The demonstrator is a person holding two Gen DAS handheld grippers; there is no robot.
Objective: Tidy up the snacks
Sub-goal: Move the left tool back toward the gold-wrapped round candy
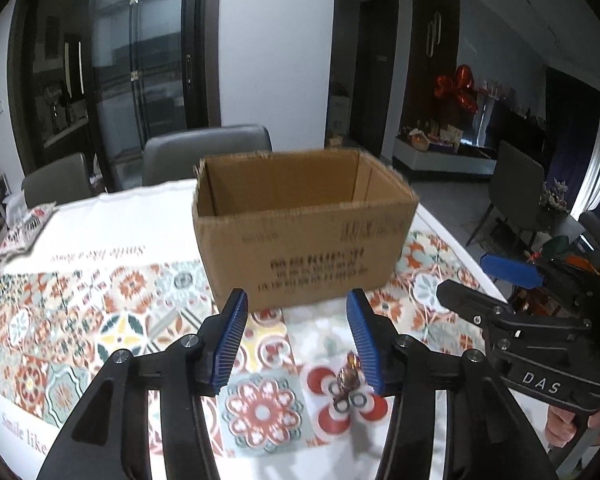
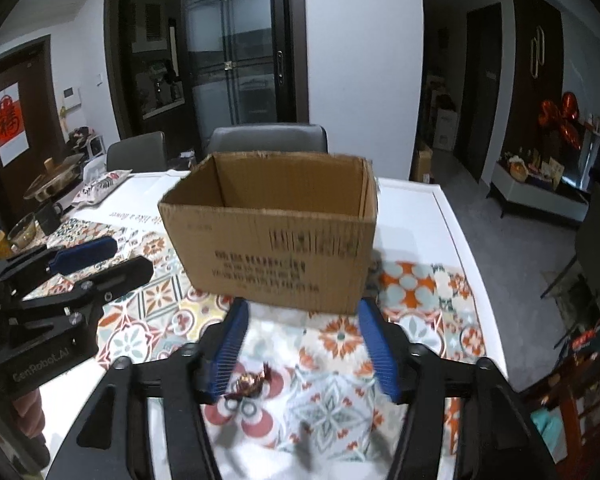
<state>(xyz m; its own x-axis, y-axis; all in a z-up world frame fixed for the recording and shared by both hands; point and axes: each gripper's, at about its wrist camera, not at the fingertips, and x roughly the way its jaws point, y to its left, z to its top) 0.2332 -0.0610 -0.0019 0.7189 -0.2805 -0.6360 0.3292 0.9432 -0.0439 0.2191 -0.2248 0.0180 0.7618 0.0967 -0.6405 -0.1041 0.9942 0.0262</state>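
Left wrist view: we are holding the left gripper (image 1: pixel 296 336) above the patterned tablecloth (image 1: pixel 60 320), jaws spread wide, nothing between them.
Right wrist view: we are holding the right gripper (image 2: pixel 300 344) likewise released and empty, facing the cardboard box (image 2: pixel 276 240).
Snack: a small foil-wrapped candy (image 1: pixel 347 376) is lying on the cloth, just beside the left gripper's right finger; in the right view the same candy (image 2: pixel 252 382) is sitting by the right gripper's left finger.
Box: it is standing upright and open-topped on the table, beyond both grippers; we are seeing no contents, though its floor is hidden.
Step in hand (our judgement): we are about to pick the candy and drop it in the box.
Technique: we are advising one gripper only, centred over the wrapper, lowered until the pads straddle it, closed gently; the twisted foil ends may slip.
Risk: the grippers are close and may collide.
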